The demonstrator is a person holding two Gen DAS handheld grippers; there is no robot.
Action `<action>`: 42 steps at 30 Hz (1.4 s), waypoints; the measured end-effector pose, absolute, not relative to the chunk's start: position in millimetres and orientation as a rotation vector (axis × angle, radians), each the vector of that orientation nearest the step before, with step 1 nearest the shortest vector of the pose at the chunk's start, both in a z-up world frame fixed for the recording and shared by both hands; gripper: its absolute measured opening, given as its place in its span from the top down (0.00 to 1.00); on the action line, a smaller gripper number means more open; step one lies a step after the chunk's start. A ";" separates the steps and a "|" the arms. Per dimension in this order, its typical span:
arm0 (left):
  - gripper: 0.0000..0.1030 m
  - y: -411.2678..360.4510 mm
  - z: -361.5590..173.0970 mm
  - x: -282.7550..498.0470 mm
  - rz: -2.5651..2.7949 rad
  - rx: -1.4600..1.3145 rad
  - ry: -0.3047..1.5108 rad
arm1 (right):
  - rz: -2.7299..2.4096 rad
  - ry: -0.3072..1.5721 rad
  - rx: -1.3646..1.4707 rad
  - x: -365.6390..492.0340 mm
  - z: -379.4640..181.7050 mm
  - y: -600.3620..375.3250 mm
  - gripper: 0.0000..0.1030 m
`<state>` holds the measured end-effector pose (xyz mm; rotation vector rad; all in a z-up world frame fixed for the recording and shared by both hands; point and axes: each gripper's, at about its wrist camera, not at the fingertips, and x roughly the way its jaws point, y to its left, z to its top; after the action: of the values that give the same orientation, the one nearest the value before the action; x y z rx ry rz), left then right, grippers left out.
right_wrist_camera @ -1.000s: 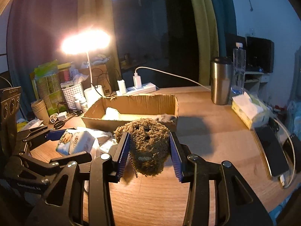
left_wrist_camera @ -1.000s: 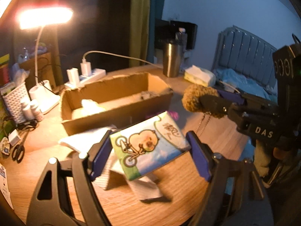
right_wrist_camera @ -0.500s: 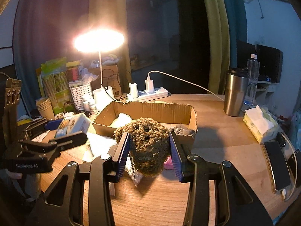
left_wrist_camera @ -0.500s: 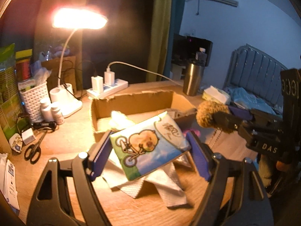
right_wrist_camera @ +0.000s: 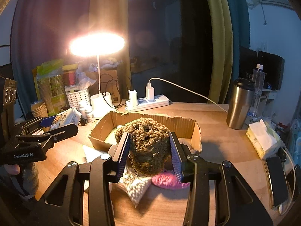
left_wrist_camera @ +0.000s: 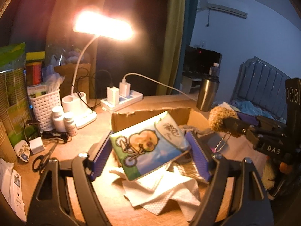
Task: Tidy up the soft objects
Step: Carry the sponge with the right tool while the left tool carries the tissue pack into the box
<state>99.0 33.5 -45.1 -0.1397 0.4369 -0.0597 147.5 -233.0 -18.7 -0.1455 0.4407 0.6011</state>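
Tissue pack [left_wrist_camera: 148, 145] clamped in left gripper [left_wrist_camera: 149, 157], long axis tilted up-right, right gripper [right_wrist_camera: 150, 151] pinching brown plush [right_wrist_camera: 149, 145] upright.

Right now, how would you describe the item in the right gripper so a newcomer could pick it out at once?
Start at the torn cardboard box in the middle of the wooden desk. Just in front of it, the right gripper clamps a brown plush toy between blue pads. It is curly, fuzzy and brown with a metal bead chain, unlike the pink yarn piece and white knit piece below.
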 end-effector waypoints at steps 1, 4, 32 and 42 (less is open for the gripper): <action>0.24 35.2 -44.7 101.2 -0.056 -0.139 0.434 | 0.601 0.439 -0.145 149.7 -18.0 -231.4 0.58; 0.24 37.7 -43.5 108.6 -0.055 -0.141 0.431 | 0.599 0.441 -0.143 156.1 -16.9 -227.8 0.58; 0.24 38.1 -72.3 194.9 -0.102 -0.142 0.540 | 0.611 0.511 -0.079 229.3 -36.7 -207.4 0.57; 0.24 29.3 -95.3 216.9 -0.108 -0.105 0.646 | 0.578 0.614 -0.079 254.8 -63.8 -205.3 0.57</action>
<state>216.9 29.3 -95.3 -0.1050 0.6457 -0.1078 254.8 -205.3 -63.8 -0.0788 0.6145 0.5779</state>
